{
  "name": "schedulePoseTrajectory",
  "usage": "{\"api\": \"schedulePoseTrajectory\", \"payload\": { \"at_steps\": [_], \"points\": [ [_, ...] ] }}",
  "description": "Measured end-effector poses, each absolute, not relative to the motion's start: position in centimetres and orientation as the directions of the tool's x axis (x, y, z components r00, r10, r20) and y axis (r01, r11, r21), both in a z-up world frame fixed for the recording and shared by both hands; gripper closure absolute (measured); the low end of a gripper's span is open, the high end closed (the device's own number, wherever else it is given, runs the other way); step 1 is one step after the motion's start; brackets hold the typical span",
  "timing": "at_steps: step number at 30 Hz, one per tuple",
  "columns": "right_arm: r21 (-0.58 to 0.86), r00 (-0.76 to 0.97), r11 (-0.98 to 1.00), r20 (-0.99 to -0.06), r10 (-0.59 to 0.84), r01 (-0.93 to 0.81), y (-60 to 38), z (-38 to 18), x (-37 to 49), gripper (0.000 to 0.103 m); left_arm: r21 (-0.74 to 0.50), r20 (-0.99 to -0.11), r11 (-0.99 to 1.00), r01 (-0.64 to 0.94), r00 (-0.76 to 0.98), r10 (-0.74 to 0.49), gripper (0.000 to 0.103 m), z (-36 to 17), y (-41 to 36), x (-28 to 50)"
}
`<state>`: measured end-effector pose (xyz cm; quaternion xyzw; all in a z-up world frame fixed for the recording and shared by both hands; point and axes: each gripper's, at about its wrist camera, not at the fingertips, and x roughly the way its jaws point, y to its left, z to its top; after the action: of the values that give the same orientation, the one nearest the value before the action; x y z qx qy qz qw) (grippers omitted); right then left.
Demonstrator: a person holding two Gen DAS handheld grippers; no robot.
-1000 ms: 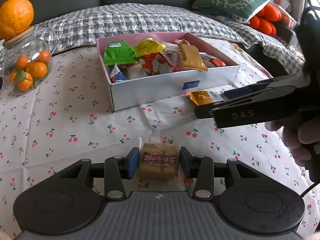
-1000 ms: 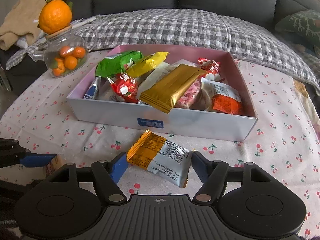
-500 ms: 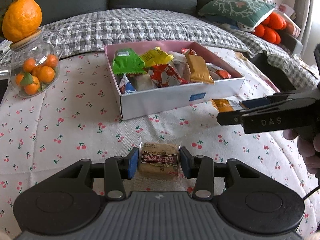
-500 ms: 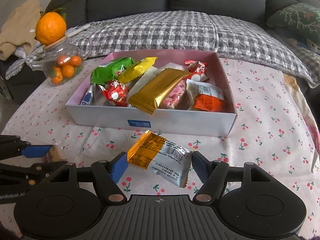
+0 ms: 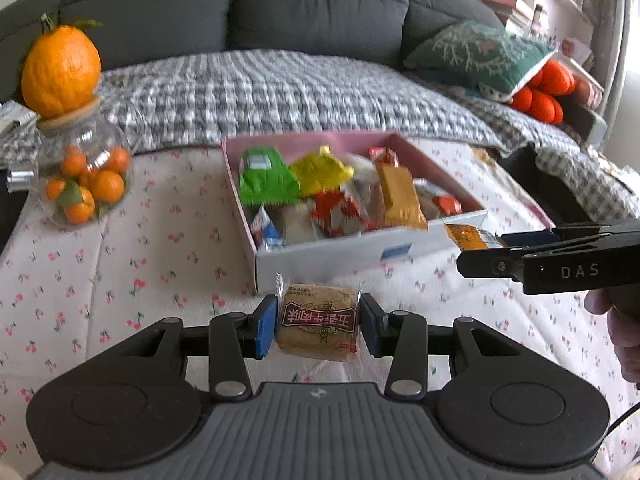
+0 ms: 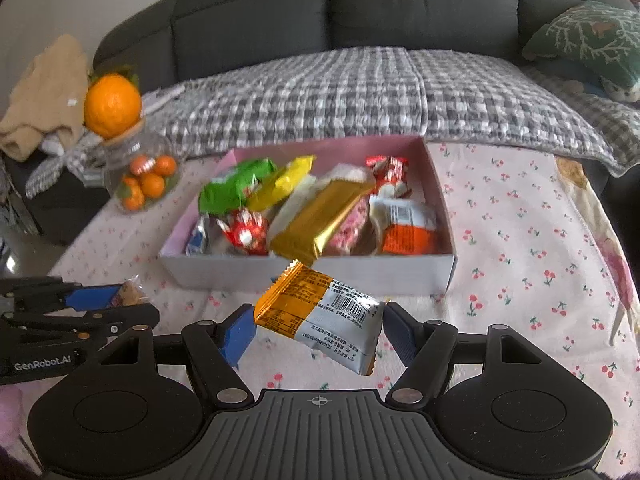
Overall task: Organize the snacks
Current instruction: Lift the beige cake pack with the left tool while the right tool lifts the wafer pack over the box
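My left gripper (image 5: 318,324) is shut on a brown square snack pack (image 5: 318,326) with a dark red label, held above the cherry-print cloth just in front of the box. My right gripper (image 6: 318,326) is shut on an orange-and-white snack packet (image 6: 320,316), also lifted off the table. A white box with a pink inside (image 5: 332,258) (image 6: 448,216) lies ahead of both, filled with several wrapped snacks: green, yellow, red, gold, orange. In the left wrist view the right gripper (image 5: 476,240) comes in from the right with its packet (image 5: 466,236). The right wrist view has the left gripper (image 6: 120,298) at the left edge.
A glass jar of small oranges (image 5: 82,184) (image 6: 144,184) with a large orange (image 5: 60,70) on its lid stands at the table's left. Behind the table is a grey sofa with a checked blanket (image 6: 360,92) and a green cushion (image 5: 476,56). A hand (image 5: 620,320) shows at right.
Both grippers have risen with their snacks, so the box and table sit lower and farther in view. The grips on the brown pack and the orange packet are unchanged.
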<state>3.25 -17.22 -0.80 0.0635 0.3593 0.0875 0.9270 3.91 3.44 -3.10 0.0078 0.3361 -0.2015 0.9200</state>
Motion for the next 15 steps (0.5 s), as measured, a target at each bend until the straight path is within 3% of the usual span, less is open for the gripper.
{"api": "schedulePoseTrajectory", "payload": {
  "at_steps": [15],
  "points": [
    [0.294, 0.777, 0.955, -0.595, 0.207, -0.030, -20.6, 2.7, 6.8, 0.032, -0.122, -0.576, 0.933, 0.337, 0.742, -0.343, 0.063, 0.0, 2.6, 8.3]
  ]
}}
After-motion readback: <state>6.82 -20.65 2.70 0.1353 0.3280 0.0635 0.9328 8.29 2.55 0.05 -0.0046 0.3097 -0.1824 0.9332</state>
